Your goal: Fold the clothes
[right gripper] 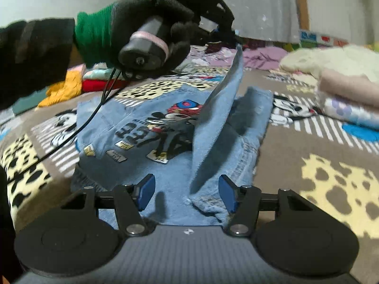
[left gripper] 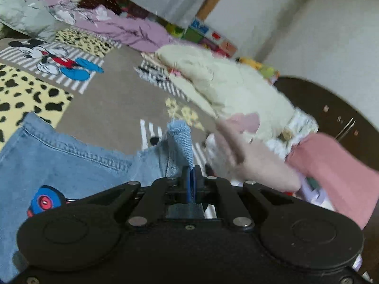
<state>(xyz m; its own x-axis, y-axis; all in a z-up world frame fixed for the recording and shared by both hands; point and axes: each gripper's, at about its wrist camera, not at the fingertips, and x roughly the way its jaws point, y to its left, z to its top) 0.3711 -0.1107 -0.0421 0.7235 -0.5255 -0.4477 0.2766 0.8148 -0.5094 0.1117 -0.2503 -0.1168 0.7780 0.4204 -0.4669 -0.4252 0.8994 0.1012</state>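
While our left gripper (left gripper: 192, 177) pinches a lifted corner of the denim garment (right gripper: 165, 127) lying on the patterned rug (right gripper: 319, 177) and our right gripper (right gripper: 187, 193) hangs with jaws apart over its near hem, we risk that thin pinch slipping, dropping the flap crooked.

Left black two-finger gripper (left gripper: 192, 177), lower centre: blue pads pressed together, clamping a raised fold of light-blue denim garment (left gripper: 71, 156).
Denim garment: spreads to lower left, stitched seam visible, red-and-blue printed patch at its lower edge.
Cartoon-print carpet (left gripper: 113, 99) with mouse figure, grey stripes and yellow leopard-spot panels: left and centre.
Cream fleece pile (left gripper: 232, 87): centre right, blurred.
Folded pink cloth (left gripper: 336, 168): right edge.
Crumpled lilac printed fabric (left gripper: 123, 27): upper left.
White wall (left gripper: 319, 30): upper right.
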